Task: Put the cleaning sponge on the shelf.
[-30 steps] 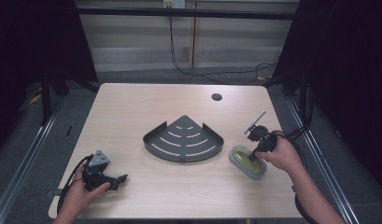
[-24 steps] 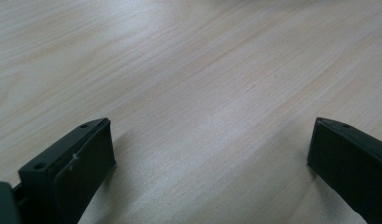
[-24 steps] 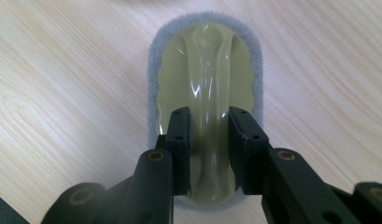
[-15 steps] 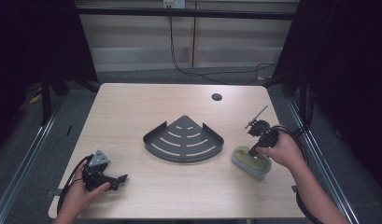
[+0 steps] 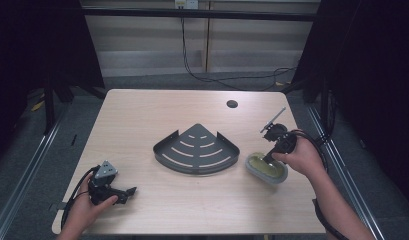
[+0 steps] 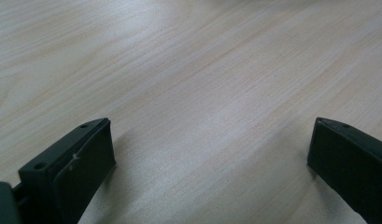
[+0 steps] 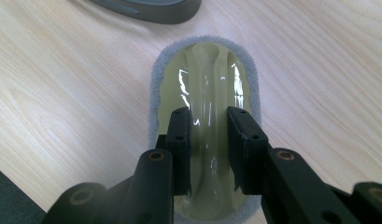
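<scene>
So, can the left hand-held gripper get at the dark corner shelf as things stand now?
Probably yes. The left hand-held gripper is open and holds nothing, and only bare table lies between it and the corner shelf. The right hand-held gripper, shut on the scrubber, stays on the far side.

Glossy plastic scrubber handle (image 7: pixel 209 93), fuzzy grey pad (image 7: pixel 154 84), matt wood table (image 5: pixel 142 120)

Dark corner rack (image 5: pixel 197 150) on table (image 5: pixel 142 115)

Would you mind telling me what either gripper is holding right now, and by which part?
The right gripper is shut on the scrubbing pad, pinching the raised ridge along its olive plastic top. The left gripper stands open over bare table, holding nothing.
</scene>
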Demonstrator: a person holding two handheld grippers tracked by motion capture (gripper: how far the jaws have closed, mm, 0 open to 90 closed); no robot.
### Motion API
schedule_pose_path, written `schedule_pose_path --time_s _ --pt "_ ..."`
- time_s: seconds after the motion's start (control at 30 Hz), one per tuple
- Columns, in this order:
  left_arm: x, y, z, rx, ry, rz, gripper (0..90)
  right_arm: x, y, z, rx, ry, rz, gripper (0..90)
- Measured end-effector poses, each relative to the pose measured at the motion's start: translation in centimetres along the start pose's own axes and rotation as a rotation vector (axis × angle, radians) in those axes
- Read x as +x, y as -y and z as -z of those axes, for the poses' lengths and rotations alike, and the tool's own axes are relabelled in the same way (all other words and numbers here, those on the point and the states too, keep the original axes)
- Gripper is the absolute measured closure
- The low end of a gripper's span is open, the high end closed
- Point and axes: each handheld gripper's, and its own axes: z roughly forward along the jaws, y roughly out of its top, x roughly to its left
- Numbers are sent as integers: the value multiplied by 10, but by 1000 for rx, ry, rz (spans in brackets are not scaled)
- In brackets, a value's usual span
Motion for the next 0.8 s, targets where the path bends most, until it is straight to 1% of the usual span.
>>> schedule_pose_path --time_s 0.1,0.17,0.23,0.27,0.4,0.43,0.47,0.5,0.6,0.63,0.7,0.8 --pt "0 0 0 0 0 -1 1 0 1 -3 0 10 4 719" --pt "0 0 0 0 0 0 1 -1 4 -10 6 2 -6 719" --pt "0 0 0 0 0 0 1 -2 5 -11 4 3 0 719" --pt "0 0 0 0 0 0 1 -2 7 -15 7 -5 -8 719" --pt "0 0 0 0 0 0 1 -2 9 -19 7 -5 -13 719" --pt "0 0 0 0 0 0 1 -3 10 -20 8 -7 0 718" --pt "0 0 0 0 0 0 1 -2 11 -20 10 -11 -17 718" --pt "0 0 0 0 0 0 1 -3 12 -21 4 -9 -10 718" --pt "0 0 0 0 0 0 1 -5 12 -18 -6 -7 -22 719" --pt "0 0 0 1 0 -1 1 -6 12 -14 -13 -7 -32 720" --pt "0 0 0 0 0 0 1 -6 11 -13 -15 -6 -32 720" --pt "0 0 0 0 0 0 1 -6 8 -5 -28 0 -29 720"
